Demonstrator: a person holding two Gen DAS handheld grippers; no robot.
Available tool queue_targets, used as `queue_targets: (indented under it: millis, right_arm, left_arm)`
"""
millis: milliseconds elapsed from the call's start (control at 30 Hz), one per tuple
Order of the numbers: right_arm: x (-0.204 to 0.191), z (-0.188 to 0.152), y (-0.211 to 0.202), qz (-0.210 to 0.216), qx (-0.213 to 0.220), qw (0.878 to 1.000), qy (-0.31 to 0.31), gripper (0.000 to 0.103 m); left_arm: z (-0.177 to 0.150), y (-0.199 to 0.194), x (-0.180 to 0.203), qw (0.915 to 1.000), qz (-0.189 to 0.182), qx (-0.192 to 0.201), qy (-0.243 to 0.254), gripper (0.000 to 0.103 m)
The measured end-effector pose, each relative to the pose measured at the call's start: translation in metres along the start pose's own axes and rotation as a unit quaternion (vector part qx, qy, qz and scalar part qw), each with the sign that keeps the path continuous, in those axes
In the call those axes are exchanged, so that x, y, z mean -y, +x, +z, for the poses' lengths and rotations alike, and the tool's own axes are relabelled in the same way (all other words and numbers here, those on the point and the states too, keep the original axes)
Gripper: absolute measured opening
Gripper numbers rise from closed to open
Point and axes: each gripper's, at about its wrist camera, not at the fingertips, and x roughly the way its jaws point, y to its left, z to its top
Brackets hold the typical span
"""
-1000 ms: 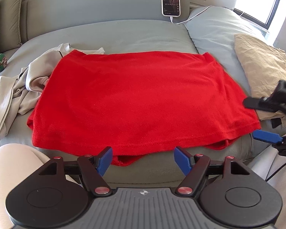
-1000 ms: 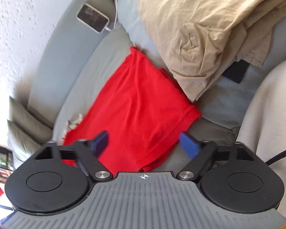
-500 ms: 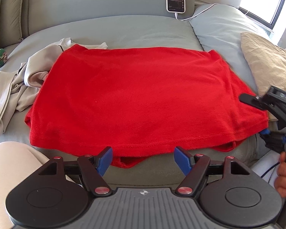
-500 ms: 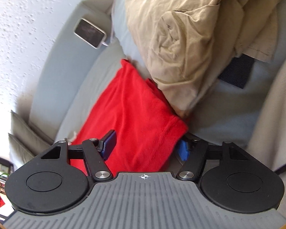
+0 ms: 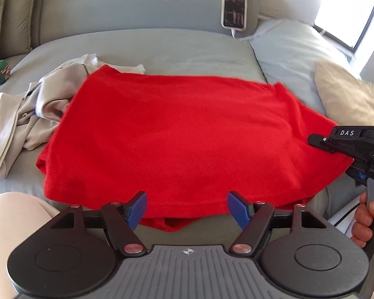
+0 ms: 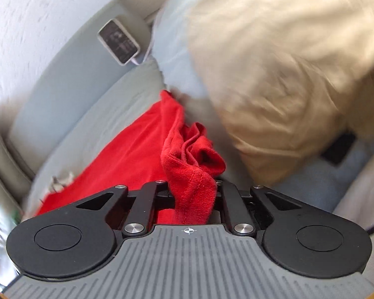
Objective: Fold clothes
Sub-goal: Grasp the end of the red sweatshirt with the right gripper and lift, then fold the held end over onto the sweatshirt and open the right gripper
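Note:
A red garment lies spread flat on the grey bed. My left gripper hangs open just before the cloth's near hem, with nothing between its blue pads. My right gripper is at the garment's right corner, its jaws closing on a bunched fold of the red garment that fills the gap and hides the pads. In the left wrist view the right gripper shows at the cloth's right edge, held by a hand.
A crumpled beige garment lies at the red cloth's left. A tan pillow and a pale blue pillow sit at the right. A phone on a cable leans against the headboard. A knee is at bottom left.
The right gripper moved in onto the red garment's right corner and closed its jaws around it, bunching the cloth. The left gripper stayed open and shifted slightly.

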Motion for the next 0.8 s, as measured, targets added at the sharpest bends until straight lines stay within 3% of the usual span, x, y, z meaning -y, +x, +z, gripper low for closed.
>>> queue_targets:
  millis: [133, 267, 467, 567, 667, 800]
  right_arm:
    - [-0.060, 0.011, -0.010, -0.003, 0.017, 0.993, -0.113, 0.012]
    - [-0.139, -0.004, -0.013, 0.018, 0.019, 0.972, -0.232, 0.012]
    - [-0.243, -0.069, 0.000, 0.089, -0.004, 0.931, -0.353, 0.012]
    - [-0.270, -0.107, 0.030, 0.101, -0.069, 0.916, -0.382, 0.012]
    - [-0.274, -0.128, 0.051, 0.085, -0.100, 0.914, -0.384, 0.012]
    - [-0.263, -0.120, 0.041, 0.095, -0.082, 0.928, -0.351, 0.012]
  left_arm:
    - [0.013, -0.020, -0.035, 0.9977, -0.003, 0.025, -0.063, 0.071]
    - [0.021, -0.044, -0.076, 0.9910, 0.007, 0.057, -0.121, 0.071]
    - [0.025, -0.082, -0.139, 0.9738, 0.049, 0.110, -0.193, 0.071]
    - [0.024, -0.085, -0.157, 0.9670, 0.071, 0.114, -0.217, 0.071]
    - [0.018, -0.083, -0.171, 0.9643, 0.063, 0.103, -0.236, 0.071]
    - [0.013, -0.078, -0.181, 0.9632, 0.054, 0.096, -0.245, 0.071]
